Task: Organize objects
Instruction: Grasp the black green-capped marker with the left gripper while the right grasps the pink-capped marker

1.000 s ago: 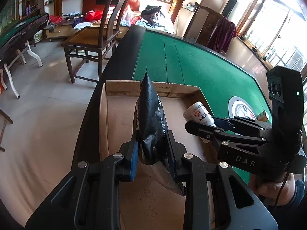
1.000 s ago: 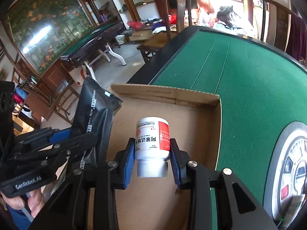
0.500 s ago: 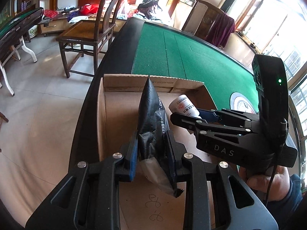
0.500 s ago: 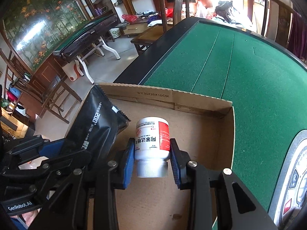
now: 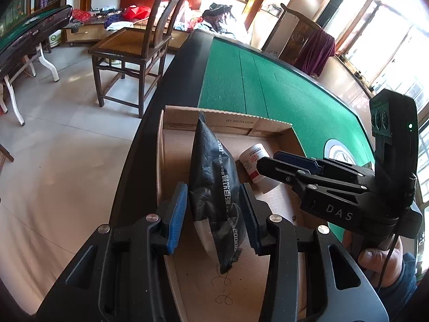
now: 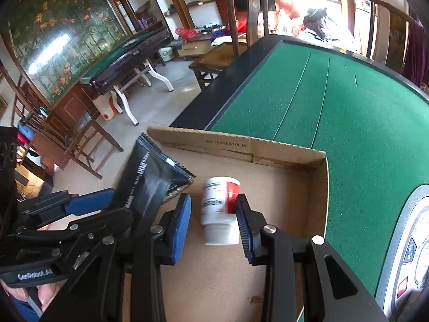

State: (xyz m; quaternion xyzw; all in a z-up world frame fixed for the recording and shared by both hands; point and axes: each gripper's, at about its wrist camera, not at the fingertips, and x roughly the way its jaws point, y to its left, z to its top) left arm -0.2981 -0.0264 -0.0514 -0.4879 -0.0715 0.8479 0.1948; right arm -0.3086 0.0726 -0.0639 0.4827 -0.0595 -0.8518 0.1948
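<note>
The left wrist view shows the left gripper, jaws just opened, freeing the black pouch in the cardboard box; only the right wrist view shows the right gripper, jaws parted, around the blurred white bottle, box wall at 12 o'clock.

Cardboard box walls hem both grippers; black pouch and white bottle crowd floor; green tabletop beyond stands free.
</note>
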